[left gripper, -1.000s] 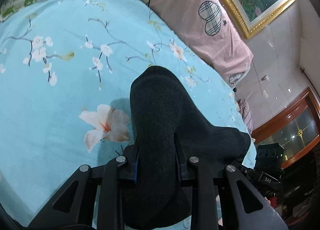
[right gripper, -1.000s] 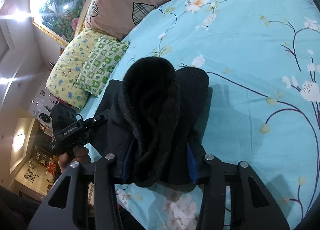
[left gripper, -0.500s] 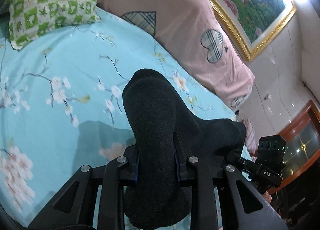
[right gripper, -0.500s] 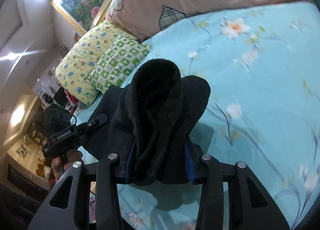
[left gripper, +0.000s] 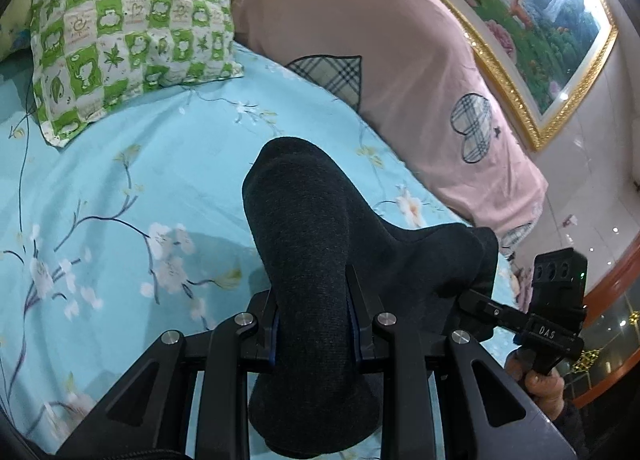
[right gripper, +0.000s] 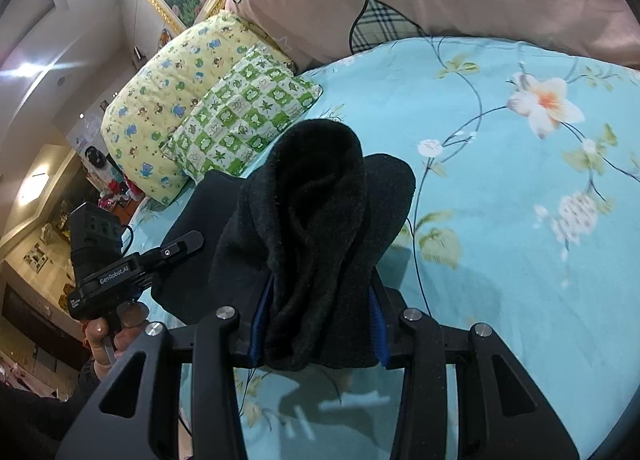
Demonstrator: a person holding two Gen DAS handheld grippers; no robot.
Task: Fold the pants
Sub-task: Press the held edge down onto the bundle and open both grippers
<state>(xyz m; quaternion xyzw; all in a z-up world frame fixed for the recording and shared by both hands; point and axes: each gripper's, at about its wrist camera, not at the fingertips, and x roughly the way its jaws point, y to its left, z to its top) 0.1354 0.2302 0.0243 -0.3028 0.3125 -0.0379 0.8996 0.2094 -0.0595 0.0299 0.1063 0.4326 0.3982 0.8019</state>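
Note:
The dark grey pants point(left gripper: 316, 260) bulge up between the fingers of my left gripper point(left gripper: 314, 324), which is shut on the cloth and holds it above the blue flowered bed sheet point(left gripper: 120, 187). My right gripper point(right gripper: 316, 324) is shut on another bunch of the same pants point(right gripper: 320, 227), fuzzy inner side showing. The cloth stretches between the two grippers. The right gripper also shows in the left wrist view point(left gripper: 552, 320), and the left gripper shows in the right wrist view point(right gripper: 120, 260). The fingertips of both are hidden in cloth.
A green checked pillow point(left gripper: 124, 39) and a yellow patterned pillow point(right gripper: 168, 99) lie at the head of the bed. A pink quilt point(left gripper: 400, 51) with plaid patches runs along the back. A gold-framed painting point(left gripper: 540, 27) hangs above it.
Both grippers have lifted and tilted toward the head of the bed with the pants in them. The pillows and the quilt have come further into view.

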